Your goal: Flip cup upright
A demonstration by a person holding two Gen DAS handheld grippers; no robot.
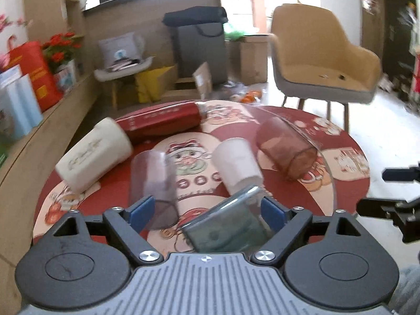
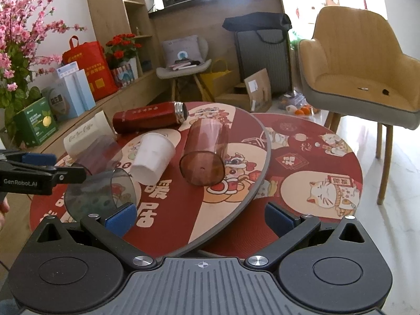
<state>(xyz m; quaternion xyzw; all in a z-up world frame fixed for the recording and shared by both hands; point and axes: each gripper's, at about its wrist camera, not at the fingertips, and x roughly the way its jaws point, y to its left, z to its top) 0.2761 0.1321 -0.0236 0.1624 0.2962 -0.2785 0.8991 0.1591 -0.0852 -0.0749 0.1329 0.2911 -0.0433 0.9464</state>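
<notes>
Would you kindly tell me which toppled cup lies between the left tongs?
The grey-green cup; the white cup and brown cup lie farther off.

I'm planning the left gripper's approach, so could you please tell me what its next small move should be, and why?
Probably ease the left gripper forward and down around the green-tinted cup. That cup lies on its side on the round tray, between the open jaws but not yet gripped.
</notes>
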